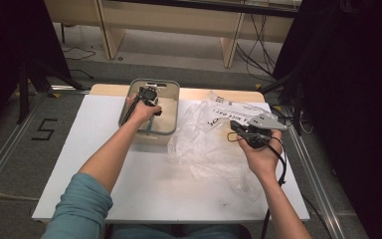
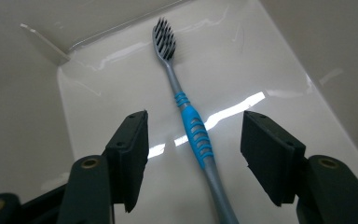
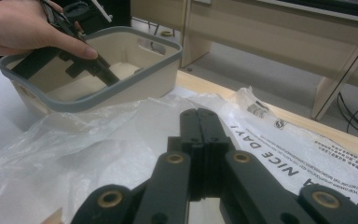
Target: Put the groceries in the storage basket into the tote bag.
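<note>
White and rectangular, the table top (image 1: 129,194) sits on a grey floor, with pale wooden furniture legs and dark cables beyond its far edge. At the far middle of the table stands a beige plastic bin with a grey rim (image 1: 174,112). On the bin's glossy floor lies a grey toothbrush with a blue ribbed grip and dark bristles (image 2: 186,116), its bristle head pointing toward the bin's far corner in the left gripper view. The person's left hand (image 1: 142,112) reaches into the bin from the near side, holding the left gripper (image 2: 193,154) with its black jaws spread wide. In the left gripper view the jaws stand on either side of the toothbrush's blue grip, not touching it. To the right of the bin, a crumpled clear plastic bag with black printed lettering (image 1: 209,144) spreads across the table, its left edge just beside the bin wall. The person's right hand (image 1: 261,157) holds the right gripper (image 3: 199,135) over the right part of the bag, a grey three-cornered plate on top and a black cable trailing toward the near edge. In the right gripper view its two black jaws are pressed together with nothing between them, pointing across the bag toward the bin. A teal sleeve (image 1: 79,209) covers the person's left upper arm at the near left.
</note>
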The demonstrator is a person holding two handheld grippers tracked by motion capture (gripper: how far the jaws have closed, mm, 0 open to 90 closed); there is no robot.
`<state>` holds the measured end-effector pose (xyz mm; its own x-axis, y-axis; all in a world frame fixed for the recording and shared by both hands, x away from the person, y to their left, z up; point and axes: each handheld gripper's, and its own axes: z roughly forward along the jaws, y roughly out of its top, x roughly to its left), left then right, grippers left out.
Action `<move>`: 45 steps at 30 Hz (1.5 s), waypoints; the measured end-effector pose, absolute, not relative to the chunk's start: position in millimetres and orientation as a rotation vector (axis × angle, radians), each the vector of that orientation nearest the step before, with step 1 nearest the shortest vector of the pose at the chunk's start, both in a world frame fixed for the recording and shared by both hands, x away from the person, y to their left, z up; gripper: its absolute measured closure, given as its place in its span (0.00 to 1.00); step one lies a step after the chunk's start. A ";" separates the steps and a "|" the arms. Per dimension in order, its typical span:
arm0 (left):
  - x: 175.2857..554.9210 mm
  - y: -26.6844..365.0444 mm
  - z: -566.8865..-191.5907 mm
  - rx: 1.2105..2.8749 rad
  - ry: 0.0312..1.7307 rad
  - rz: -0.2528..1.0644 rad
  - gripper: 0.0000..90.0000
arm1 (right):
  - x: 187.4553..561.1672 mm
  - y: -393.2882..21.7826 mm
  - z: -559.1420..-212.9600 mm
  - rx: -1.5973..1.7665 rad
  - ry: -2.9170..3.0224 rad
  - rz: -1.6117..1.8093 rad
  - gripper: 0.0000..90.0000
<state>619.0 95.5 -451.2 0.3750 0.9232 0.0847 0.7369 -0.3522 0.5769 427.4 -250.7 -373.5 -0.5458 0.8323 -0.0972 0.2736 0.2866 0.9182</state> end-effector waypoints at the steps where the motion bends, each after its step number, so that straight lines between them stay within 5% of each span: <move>1: 619.2 95.2 -451.9 2.200 1.432 0.555 0.47 | 427.5 -250.6 -373.6 0.986 1.978 1.242 1.00; 45: 625.1 100.7 -467.8 2.161 1.488 0.420 0.70 | 427.0 -249.6 -374.8 0.988 1.988 1.247 1.00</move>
<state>625.1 100.7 -467.8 0.3620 0.9320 -0.0185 0.7850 -0.2941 0.5453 427.0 -249.6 -374.8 -0.5528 0.8284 -0.0908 0.2789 0.2866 0.9166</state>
